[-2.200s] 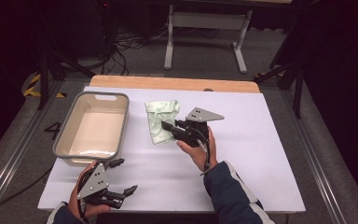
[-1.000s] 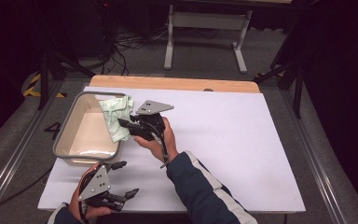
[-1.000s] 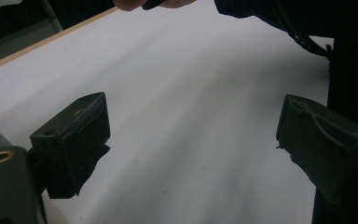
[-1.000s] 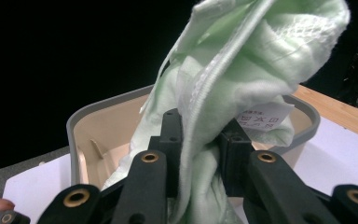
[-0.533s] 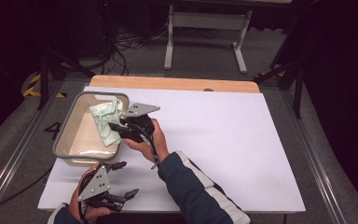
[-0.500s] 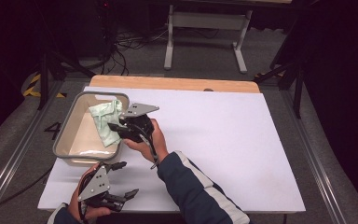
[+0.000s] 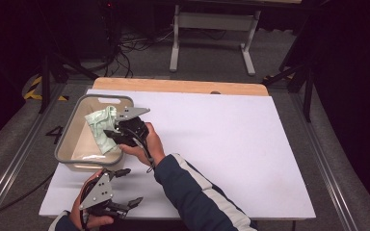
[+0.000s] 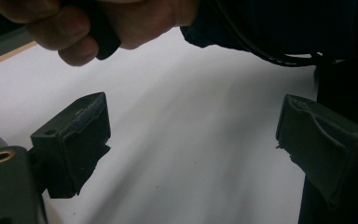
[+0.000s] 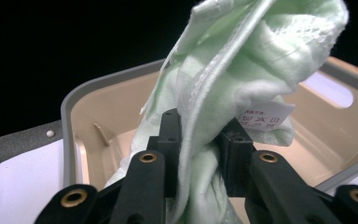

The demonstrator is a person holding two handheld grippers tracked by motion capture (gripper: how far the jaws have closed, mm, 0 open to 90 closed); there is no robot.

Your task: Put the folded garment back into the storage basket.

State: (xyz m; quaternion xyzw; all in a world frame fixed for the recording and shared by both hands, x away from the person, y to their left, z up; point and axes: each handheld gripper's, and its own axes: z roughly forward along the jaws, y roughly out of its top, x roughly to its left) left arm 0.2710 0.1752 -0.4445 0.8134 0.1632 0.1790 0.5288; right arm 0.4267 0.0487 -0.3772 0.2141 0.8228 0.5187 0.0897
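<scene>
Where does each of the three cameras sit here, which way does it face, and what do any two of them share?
High view: fixed above the person's side, looking forward and down on the table; both forearms and hands enter from below.
Left gripper view: rides the left gripper, looking along its wide-apart jaws over the white tabletop; the person's other hand shows at top.
Right gripper view: rides the right gripper, looking into the bin; its jaws pinch the green cloth.
Shared: high view and right gripper view both show cloth over bin.
</scene>
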